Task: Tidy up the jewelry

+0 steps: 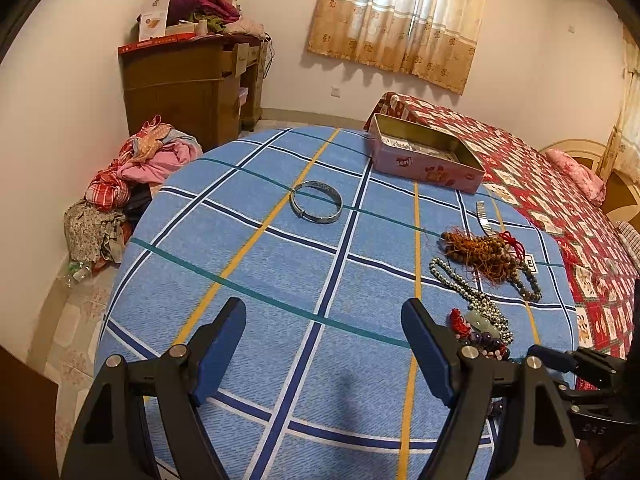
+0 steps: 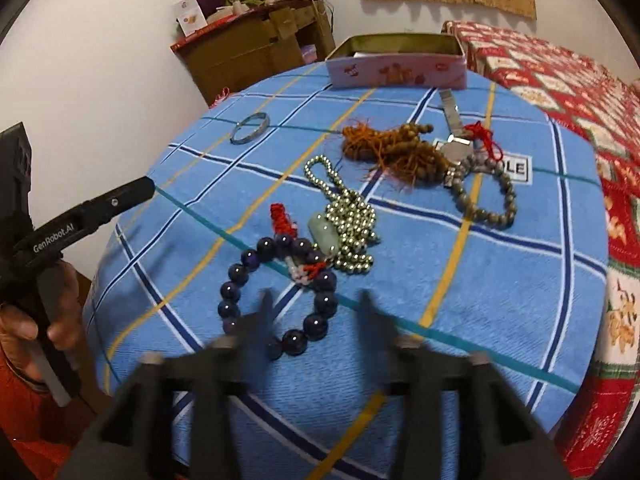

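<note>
Jewelry lies on a blue checked cloth. A silver bangle lies alone ahead of my open, empty left gripper; it also shows in the right wrist view. My right gripper is open and blurred, just above a dark purple bead bracelet. Beyond it lie a jade pendant, a silver bead chain, brown beads with orange tassels, a grey bead bracelet and a watch. An open pink tin stands at the far edge, also seen in the left wrist view.
A red patterned quilt covers the bed on the right. A wooden dresser with piled things stands at the back left. A heap of clothes lies on the floor beside the bed. The left gripper's body shows at the left.
</note>
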`<state>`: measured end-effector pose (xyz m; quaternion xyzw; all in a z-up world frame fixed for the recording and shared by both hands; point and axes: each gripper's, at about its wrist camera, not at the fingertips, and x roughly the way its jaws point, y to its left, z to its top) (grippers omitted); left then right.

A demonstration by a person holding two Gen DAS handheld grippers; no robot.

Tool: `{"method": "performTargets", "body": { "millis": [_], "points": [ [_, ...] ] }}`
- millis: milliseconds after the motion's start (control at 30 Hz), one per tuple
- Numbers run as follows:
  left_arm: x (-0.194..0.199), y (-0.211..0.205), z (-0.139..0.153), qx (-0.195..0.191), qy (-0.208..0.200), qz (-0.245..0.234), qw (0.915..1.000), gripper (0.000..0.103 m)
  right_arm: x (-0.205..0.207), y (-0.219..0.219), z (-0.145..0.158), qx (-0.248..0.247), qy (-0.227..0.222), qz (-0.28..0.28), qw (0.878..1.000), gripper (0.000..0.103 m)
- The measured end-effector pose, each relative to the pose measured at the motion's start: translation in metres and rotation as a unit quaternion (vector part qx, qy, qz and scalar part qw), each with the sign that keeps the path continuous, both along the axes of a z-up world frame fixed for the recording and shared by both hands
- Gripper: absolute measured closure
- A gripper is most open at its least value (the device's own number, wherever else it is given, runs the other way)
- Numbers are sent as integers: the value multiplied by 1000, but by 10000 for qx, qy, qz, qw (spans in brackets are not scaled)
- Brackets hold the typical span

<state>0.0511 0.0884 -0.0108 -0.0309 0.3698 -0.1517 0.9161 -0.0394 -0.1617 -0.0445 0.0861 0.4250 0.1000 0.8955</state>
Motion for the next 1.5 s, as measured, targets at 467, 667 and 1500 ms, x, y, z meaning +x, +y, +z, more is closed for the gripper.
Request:
{"method": "performTargets", "body": {
  "millis": [467,667,1500],
  "points": [
    [0,3,0,-57,42,35,10000,23,22,-4,-4,581,263,-7,9980,65],
    [-1,1,2,-35,15,13,10000,23,47,-10,-18,1355,528,-79,9893,65],
    [5,4,-3,-101,76,81,9999,23,49,-4,20,1382,83,174,9902,80]
  ]
}}
